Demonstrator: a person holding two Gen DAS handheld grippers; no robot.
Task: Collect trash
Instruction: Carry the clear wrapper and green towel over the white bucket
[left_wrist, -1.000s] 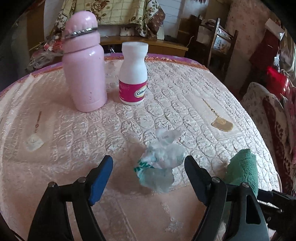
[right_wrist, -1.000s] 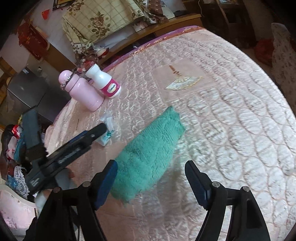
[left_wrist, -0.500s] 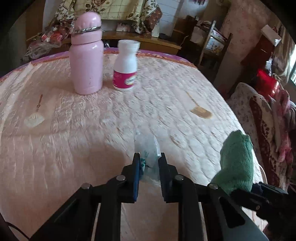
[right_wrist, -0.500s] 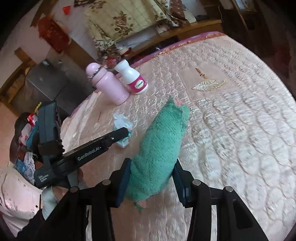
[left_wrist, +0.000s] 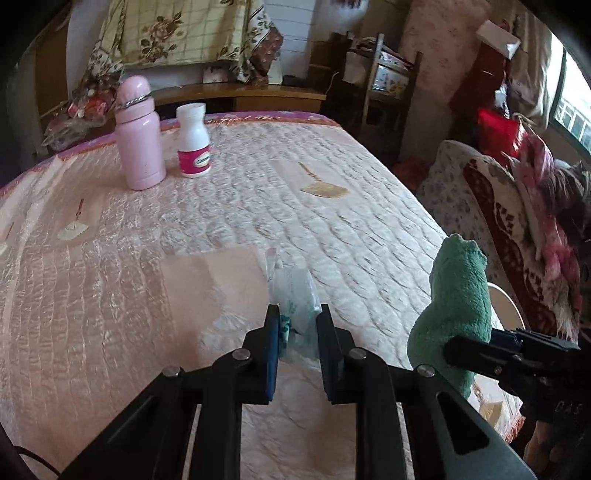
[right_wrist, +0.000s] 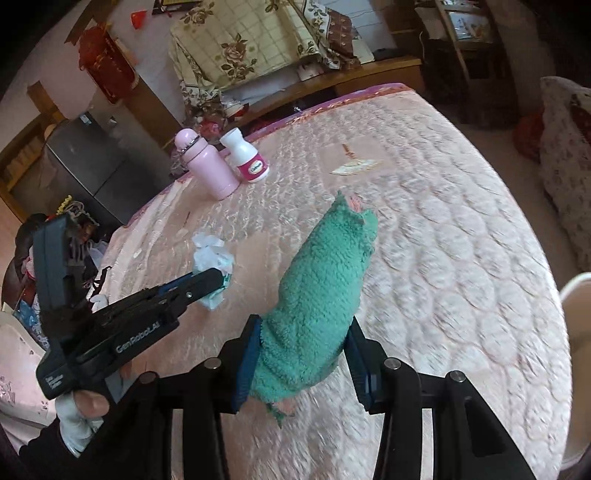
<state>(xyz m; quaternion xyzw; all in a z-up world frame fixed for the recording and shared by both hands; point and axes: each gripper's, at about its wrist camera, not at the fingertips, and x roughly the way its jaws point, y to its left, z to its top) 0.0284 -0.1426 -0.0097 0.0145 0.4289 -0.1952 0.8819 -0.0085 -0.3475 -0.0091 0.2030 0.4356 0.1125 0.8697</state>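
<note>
Item one, the quilted pink bed cover (left_wrist: 332, 229), carried only the pink flask (left_wrist: 139, 136) and the white pill bottle (left_wrist: 193, 142) standing side by side near its far edge, well apart from my tools. Item two, the green towel (right_wrist: 321, 306), stood lifted off the cover, pinched at its lower end in my right gripper (right_wrist: 303, 363); item three, the crumpled white wrapper (left_wrist: 293, 299), sat squeezed between the narrow fingers of my left gripper (left_wrist: 296, 345). I judged both pickups done and the carry-off in hand, so the next move called for finding a bin, none clearly in view, without loosening either grip.
</note>
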